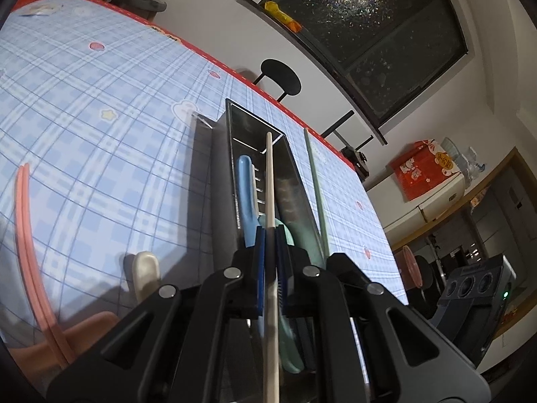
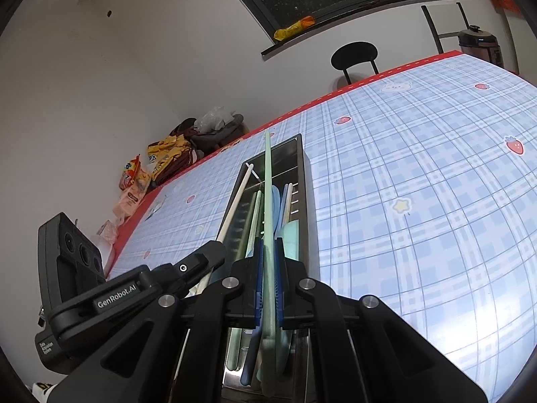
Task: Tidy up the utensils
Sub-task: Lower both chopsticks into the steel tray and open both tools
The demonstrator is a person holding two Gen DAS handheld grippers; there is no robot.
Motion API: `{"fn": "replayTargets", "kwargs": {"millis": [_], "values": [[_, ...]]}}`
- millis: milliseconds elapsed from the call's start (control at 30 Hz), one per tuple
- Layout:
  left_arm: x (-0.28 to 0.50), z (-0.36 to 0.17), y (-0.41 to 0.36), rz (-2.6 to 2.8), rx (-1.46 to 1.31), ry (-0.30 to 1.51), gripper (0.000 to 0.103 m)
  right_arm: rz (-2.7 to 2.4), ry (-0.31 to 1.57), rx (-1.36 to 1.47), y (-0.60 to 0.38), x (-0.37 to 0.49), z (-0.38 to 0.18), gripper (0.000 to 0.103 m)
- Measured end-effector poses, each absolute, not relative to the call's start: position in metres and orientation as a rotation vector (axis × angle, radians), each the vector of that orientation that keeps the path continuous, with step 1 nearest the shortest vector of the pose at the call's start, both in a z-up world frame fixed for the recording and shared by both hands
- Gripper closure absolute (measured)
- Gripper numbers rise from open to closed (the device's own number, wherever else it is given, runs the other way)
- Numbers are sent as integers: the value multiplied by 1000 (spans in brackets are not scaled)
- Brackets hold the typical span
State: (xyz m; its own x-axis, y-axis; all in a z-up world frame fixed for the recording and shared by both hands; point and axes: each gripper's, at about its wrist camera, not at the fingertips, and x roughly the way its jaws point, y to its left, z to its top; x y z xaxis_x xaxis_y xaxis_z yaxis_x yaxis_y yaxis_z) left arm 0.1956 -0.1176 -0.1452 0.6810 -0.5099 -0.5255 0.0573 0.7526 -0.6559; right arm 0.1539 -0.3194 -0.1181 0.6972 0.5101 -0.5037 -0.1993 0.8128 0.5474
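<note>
My left gripper (image 1: 270, 235) is shut on a cream chopstick (image 1: 269, 174) and holds it lengthwise over a dark metal utensil tray (image 1: 288, 154). My right gripper (image 2: 267, 250) is shut on a pale green chopstick (image 2: 267, 181), also over the tray (image 2: 303, 181). The green chopstick shows at the tray's right side in the left wrist view (image 1: 315, 181). The cream chopstick shows at the tray's left edge in the right wrist view (image 2: 235, 198). Blue (image 1: 245, 191) and mint green utensils (image 1: 302, 235) lie in the tray.
A pair of pink chopsticks (image 1: 28, 231), a cream spoon (image 1: 146, 268) and a pink spoon (image 1: 90, 329) lie on the blue plaid tablecloth (image 1: 100, 134) left of the tray. Snack bags (image 2: 161, 158) sit at the table's far corner. A black chair (image 2: 354, 55) stands behind.
</note>
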Motion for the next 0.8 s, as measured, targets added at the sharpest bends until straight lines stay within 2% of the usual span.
{"fn": "replayTargets", "kwargs": {"millis": [167, 800], "values": [[198, -144, -113, -353, -736, 753, 93, 407, 695, 490, -321, 154, -119, 96], [202, -143, -120, -342, -656, 783, 92, 387, 697, 491, -321, 154, -119, 96]]}}
